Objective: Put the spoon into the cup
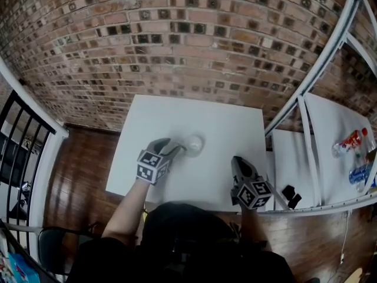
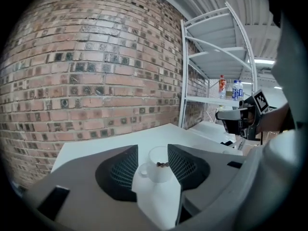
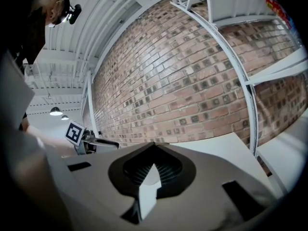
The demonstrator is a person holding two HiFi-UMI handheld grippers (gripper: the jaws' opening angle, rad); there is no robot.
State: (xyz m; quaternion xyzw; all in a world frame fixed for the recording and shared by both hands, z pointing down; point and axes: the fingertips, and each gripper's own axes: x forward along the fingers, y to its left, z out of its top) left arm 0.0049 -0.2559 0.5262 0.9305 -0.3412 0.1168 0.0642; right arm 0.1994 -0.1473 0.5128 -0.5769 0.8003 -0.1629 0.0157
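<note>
Frosted white cup (image 2: pixel 156 173), upright on table (image 1: pixel 224 128), handle showing. Spoon (image 2: pixel 162 164) inside w/ dark tip at rim.

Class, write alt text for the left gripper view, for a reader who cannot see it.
A frosted white cup with a handle stands on a white table, seen between the open jaws of the left gripper; something small and dark shows at its rim. Behind are a brick wall and white shelving.

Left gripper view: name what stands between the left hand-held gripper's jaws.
The white cup stands between the open jaws of the left hand-held gripper, touching neither jaw, with a small dark piece at its rim; the left gripper view shows this.
</note>
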